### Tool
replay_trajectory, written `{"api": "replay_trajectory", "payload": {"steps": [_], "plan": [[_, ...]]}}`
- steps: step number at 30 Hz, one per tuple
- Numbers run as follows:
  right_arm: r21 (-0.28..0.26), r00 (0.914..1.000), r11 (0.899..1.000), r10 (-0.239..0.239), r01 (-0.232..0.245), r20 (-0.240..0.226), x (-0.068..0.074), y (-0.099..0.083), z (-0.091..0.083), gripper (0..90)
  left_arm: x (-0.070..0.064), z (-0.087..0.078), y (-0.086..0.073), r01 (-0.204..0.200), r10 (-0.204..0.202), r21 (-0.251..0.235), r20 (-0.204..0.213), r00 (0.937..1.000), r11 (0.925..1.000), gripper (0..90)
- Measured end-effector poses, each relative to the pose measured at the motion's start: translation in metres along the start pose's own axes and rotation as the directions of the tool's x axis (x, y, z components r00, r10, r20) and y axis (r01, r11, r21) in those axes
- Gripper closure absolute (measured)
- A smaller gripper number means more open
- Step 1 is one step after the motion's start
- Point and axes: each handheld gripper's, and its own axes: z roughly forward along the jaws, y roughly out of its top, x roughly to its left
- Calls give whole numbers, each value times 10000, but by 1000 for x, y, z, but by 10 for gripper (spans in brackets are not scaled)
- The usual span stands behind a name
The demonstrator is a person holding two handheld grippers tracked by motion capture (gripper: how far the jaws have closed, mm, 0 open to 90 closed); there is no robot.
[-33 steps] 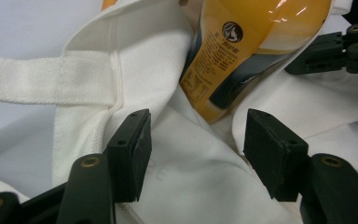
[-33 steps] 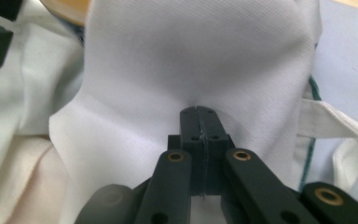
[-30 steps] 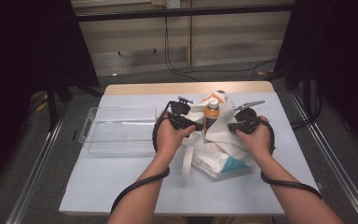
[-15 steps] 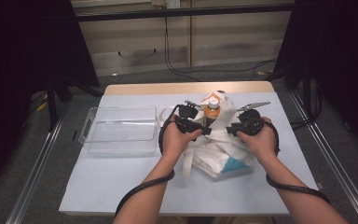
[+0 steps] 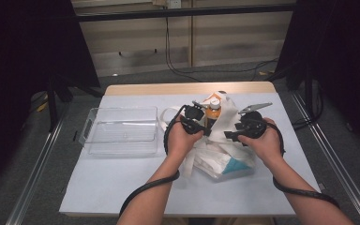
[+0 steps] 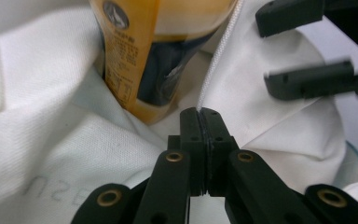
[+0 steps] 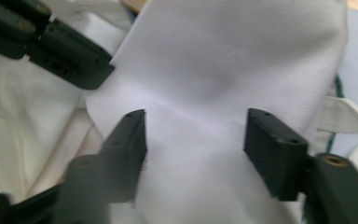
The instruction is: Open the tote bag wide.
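Bare counter open in front of the white bag, clear tray blocking well to its left, orange bottle upright at its far side, narrow free strip on its right

The bag is matt white woven cloth. The bottle is glossy orange plastic with a smooth printed label. The tray is clear, shiny plastic.
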Motion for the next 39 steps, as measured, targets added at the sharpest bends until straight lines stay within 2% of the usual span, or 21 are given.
{"api": "replay_trajectory", "payload": {"steps": [3, 4, 7, 10, 13, 15, 16, 18, 20, 21, 22, 23, 24, 25, 26, 27, 29, 31, 32, 36, 39], "plan": [[21, 9994, 9997, -227, 228, -249, 8, 2, 1, 256, -3, -6, 4, 57, -58, -126, -61, 10000, 9999, 893], [59, 9990, 9995, -316, 318, -307, 10, 2, 2, 245, -5, -7, 5, 193, -195, -232, -106, 9998, 9995, 892], [159, 9987, 9989, -432, 436, -268, 16, 0, 5, 181, -8, -10, 7, 140, -141, -246, -68, 9999, 9996, 893], [255, 9983, 9980, -574, 575, -58, 19, -1, 9, 182, -9, -10, 8, 310, -300, -411, 244, 9993, 9987, 894], [339, 9983, 9979, -551, 545, 164, 20, 1, 12, 195, -11, -11, 9, 445, -424, -580, 359, 9985, 9973, 894], [450, 9972, 9969, -654, 638, 355, 21, 2, 13, 264, -11, -11, 10, 339, -318, -531, 402, 9987, 9980, 894], [514, 9958, 9959, -764, 738, 503, 21, 2, 13, 270, -12, -10, 10, 537, -508, -680, 436, 9978, 9962, 895], [527, 9969, 9970, -589, 562, 529, 20, 3, 13, 295, -11, -10, 10, 550, -518, -625, 521, 9973, 9965, 895], [583, 9973, 9971, -528, 498, 513, 21, 3, 13, 409, -12, -8, 10, 526, -497, -576, 504, 9975, 9969, 895], [651, 9964, 9953, -749, 722, 406, 22, 4, 14, 474, -12, -7, 10, 459, -429, -569, 537, 9976, 9973, 895], [695, 9962, 9950, -747, 715, 439, 24, 4, 14, 527, -13, -7, 10, 455, -430, -486, 505, 9978, 9978, 895], [715, 9964, 9948, -757, 728, 390, 26, 4, 14, 617, -13, -6, 10, 424, -406, -466, 386, 9984, 9980, 894], [774, 9970, 9941, -770, 762, 74, 26, 4, 14, 742, -13, -6, 10, 497, -481, -516, 314, 9983, 9974, 893], [826, 9975, 9941, -689, 699, -151, 27, 3, 14, 809, -12, -6, 10, 447, -430, -441, 377, 9984, 9980, 893], [858, 9974, 9938, -684, 701, -219, 28, 3, 15, 833, -11, -6, 9, 395, -379, -397, 384, 9985, 9984, 892], [916, 9973, 9934, -670, 695, -297, 28, 2, 16, 900, -11, -6, 9, 424, -409, -418, 351, 9985, 9982, 892], [1148, 9977, 9912, -633, 657, -241, 28, 0, 18, 900, -9, -8, 8, 603, -577, -541, 471, 9972, 9967, 900], [1100, 9989, 9931, -382, 408, -260, 26, -1, 19, 900, -9, -10, 9, 445, -429, -526, 319, 9986, 9976, 900], [1068, 9991, 9936, -326, 354, -282, 25, -2, 18, 900, -9, -11, 9, 579, -558, -613, 348, 9978, 9964, 900], [1049, 9988, 9934, -442, 460, -195, 25, 0, 15, 900, -7, -13, 9, 438, -431, -458, 152, 9990, 9980, 900], [1111, 9993, 9932, -345, 361, -162, 20, 0, 10, 900, -6, -12, 7, 452, -453, -493, -14, 9990, 9978, 853]]}}
